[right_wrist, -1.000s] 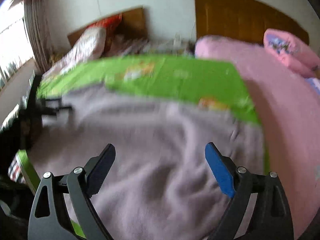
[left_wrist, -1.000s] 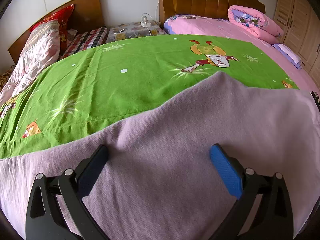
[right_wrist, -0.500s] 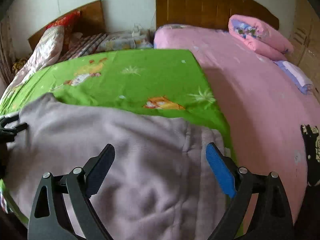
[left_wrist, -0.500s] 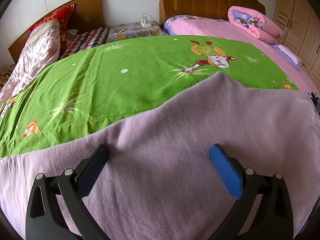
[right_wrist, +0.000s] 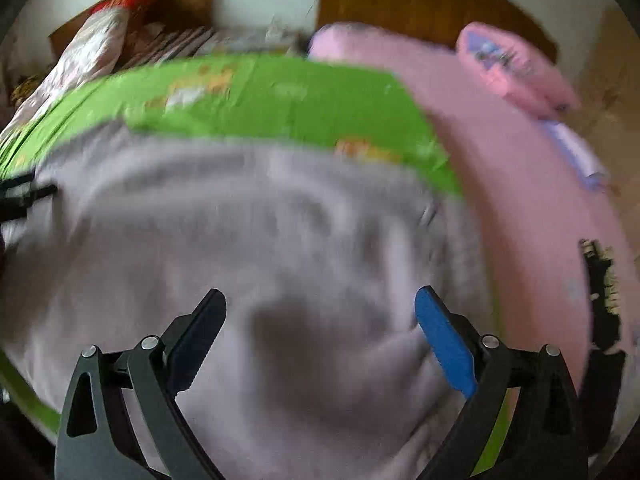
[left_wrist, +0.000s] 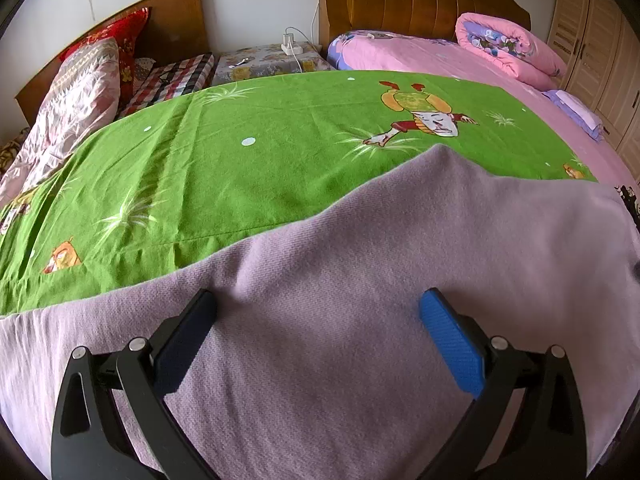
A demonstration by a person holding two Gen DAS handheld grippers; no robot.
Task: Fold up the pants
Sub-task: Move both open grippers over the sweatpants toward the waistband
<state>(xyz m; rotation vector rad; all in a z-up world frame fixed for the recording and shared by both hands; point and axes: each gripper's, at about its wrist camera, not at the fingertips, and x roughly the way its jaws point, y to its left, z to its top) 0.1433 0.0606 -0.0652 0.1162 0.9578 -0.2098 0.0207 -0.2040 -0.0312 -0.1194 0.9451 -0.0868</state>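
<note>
Looking along the left gripper (left_wrist: 318, 316), the jaws stand wide apart with nothing between them, hovering over the lilac pants (left_wrist: 360, 280), which lie spread flat across the near part of the green sheet (left_wrist: 240, 160) on the bed. A pink quilt (left_wrist: 508, 48) sits rolled by the headboard (left_wrist: 420, 0).

From the right gripper (right_wrist: 320, 312), the view is blurred; its jaws also gape wide and hold nothing, above the rumpled pants (right_wrist: 260, 220), beside the pink bedspread (right_wrist: 520, 184).

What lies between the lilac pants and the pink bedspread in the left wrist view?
A green cartoon sheet separates the pants from the pink bedspread; nothing else lies on that stretch in the left wrist view.
</note>
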